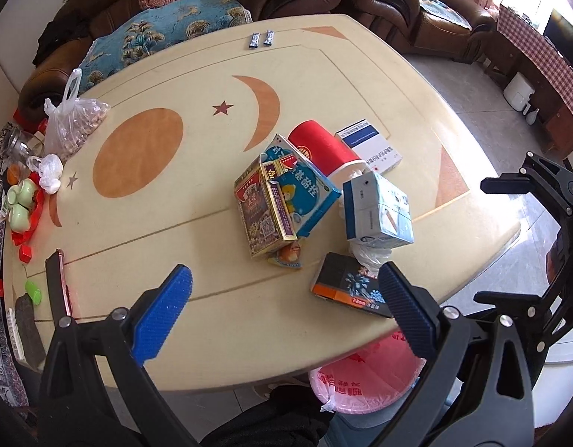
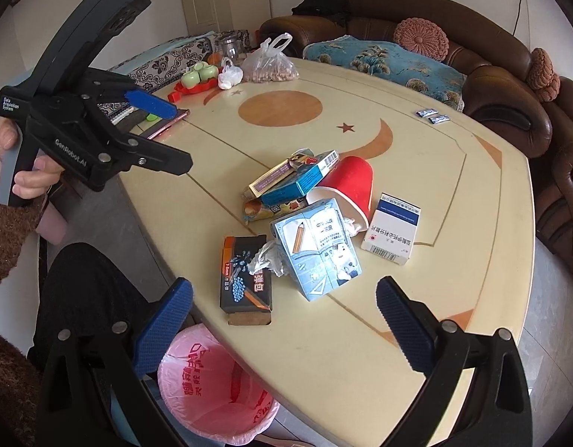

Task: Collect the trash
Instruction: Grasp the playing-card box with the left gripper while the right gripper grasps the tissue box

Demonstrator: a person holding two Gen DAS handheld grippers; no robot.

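Living room, brown sofa behind a cream counter (image 2: 454, 290) with moon-and-star inlay. We've got both tongs wide apart, nothing in either – left tongs (image 1: 284, 311) and right tongs (image 2: 284, 311) hover over the near counter edge.

Trash sits in one pile just ahead of both tongs: black box (image 2: 245, 279) nearest, crumpled tissue (image 2: 267, 260) against it, pale blue carton (image 2: 320, 249) tipped on its side, red paper cup (image 2: 348, 186) lying down behind, white-and-blue medicine box (image 2: 394, 229) off to the right, gold and blue boxes (image 2: 290, 178) stacked crooked further ahead.

Pink-lined bin (image 2: 208, 387) sits below the right tongs, tucked against the counter edge – probably so we can drop straight down. Pieces look light, dented, empty; the black box seems the easiest first grab.
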